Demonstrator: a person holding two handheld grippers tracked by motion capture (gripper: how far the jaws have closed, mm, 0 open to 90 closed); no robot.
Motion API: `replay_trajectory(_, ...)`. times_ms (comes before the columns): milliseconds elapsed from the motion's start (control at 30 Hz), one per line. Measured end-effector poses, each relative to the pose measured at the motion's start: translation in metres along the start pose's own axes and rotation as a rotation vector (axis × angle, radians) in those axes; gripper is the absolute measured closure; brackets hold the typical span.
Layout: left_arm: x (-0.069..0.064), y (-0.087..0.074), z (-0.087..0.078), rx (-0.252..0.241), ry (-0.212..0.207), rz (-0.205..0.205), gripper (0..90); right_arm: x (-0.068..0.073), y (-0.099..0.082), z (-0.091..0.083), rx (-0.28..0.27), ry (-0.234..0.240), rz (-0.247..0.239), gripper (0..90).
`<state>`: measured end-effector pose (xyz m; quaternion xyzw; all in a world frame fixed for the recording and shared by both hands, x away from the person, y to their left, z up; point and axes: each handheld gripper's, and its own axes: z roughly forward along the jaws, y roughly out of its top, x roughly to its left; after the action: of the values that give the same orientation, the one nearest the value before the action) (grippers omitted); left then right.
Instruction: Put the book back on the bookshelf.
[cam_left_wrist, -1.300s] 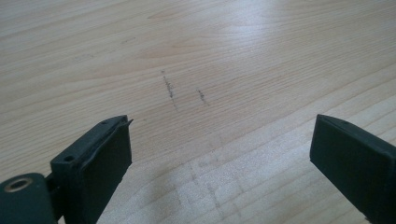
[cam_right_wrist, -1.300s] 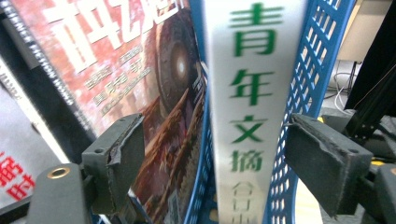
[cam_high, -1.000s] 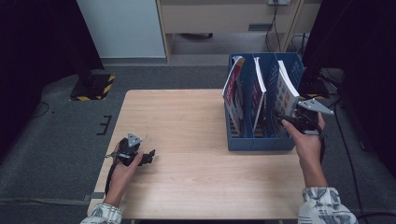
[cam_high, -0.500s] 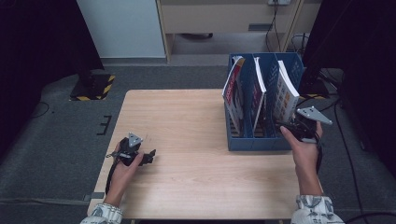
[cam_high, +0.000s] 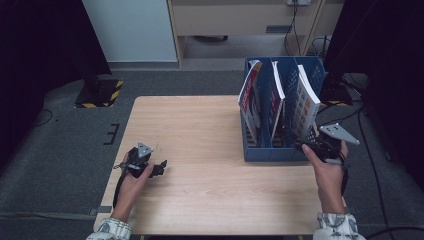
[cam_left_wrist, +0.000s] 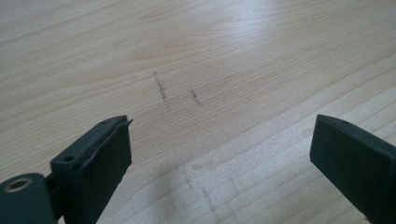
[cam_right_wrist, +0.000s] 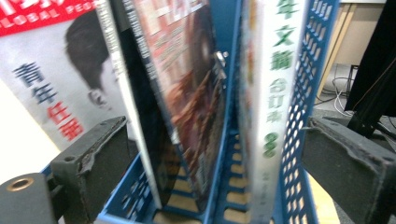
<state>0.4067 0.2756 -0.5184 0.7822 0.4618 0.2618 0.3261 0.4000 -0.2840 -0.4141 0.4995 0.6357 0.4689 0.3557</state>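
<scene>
Right hand-held gripper (cam_high: 311, 146) is pulling back toward the near edge of the surface (cam_high: 200, 130), jaws spread wide and gripping nothing. Straight ahead of it, the blue file rack (cam_high: 270, 150) is holding upright magazines (cam_right_wrist: 187, 93); a white-spined volume (cam_right_wrist: 273, 102) is standing nearest. Left hand-held gripper (cam_high: 159, 167) is resting far to the left, released, over bare wood.

Matt wood table (cam_high: 200, 130) — plastic rack (cam_high: 260, 152)

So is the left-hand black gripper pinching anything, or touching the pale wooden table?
Cannot tell for the table. The left gripper view shows the left gripper with jaws wide apart, nothing between them, above the bare wooden table; no contact or gap shows plainly.
</scene>
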Motion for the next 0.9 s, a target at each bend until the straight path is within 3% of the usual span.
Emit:
replay_trajectory(267, 0.0, 0.0, 0.0, 0.0, -0.007, 0.0, 5.0, 0.023, -0.009, -0.001, 0.026, 0.046, -0.026, 8.3)
replay_trajectory(400, 0.001, 0.0, 0.0, -0.004, -0.009, -0.007, 4.9, 0.036, -0.012, 0.0, 0.045, 0.034, -0.059, 9.6)
replay_trajectory(733, -0.002, 0.0, 0.001, 0.008, -0.018, -0.001, 4.9, 0.058, -0.01, 0.003, 0.055, 0.104, -0.104, 9.3)
replay_trajectory(900, -0.002, -0.001, 0.002, 0.012, -0.026, -0.009, 5.0, 0.074, -0.008, 0.004, 0.061, 0.162, -0.116, 9.0)
